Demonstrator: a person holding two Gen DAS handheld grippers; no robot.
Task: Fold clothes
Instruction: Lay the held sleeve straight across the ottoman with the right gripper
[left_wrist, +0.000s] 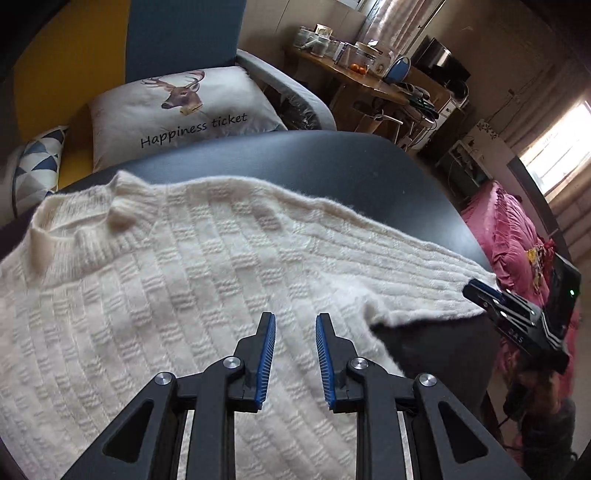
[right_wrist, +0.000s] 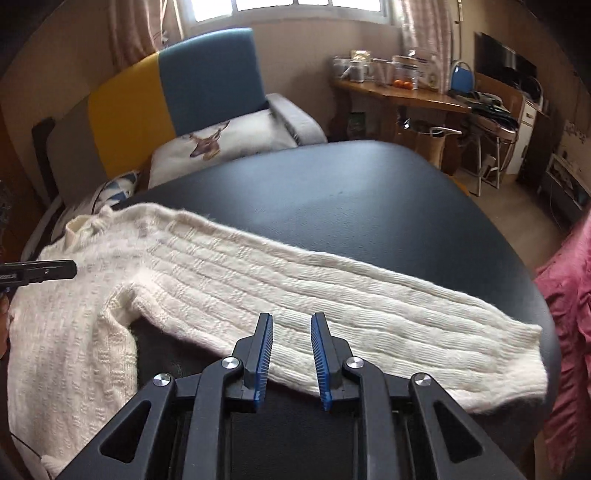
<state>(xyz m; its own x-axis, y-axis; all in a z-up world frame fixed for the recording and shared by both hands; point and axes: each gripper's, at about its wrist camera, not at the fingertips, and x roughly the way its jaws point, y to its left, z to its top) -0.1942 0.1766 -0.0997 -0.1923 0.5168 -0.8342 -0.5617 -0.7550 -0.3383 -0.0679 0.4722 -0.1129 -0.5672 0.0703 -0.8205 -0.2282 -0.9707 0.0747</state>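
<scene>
Right gripper (right_wrist: 291, 325) spread, empty, just over the sleeve (right_wrist: 369, 314); its long axis runs crosswise, cuff to the right. Left gripper (left_wrist: 295, 325) spread above sweater (left_wrist: 147, 295) body, farther from the cuff.

A white cushion (left_wrist: 177, 110) with a deer's head printed on it carries the black script words "Happiness ticket" just below the deer.
</scene>
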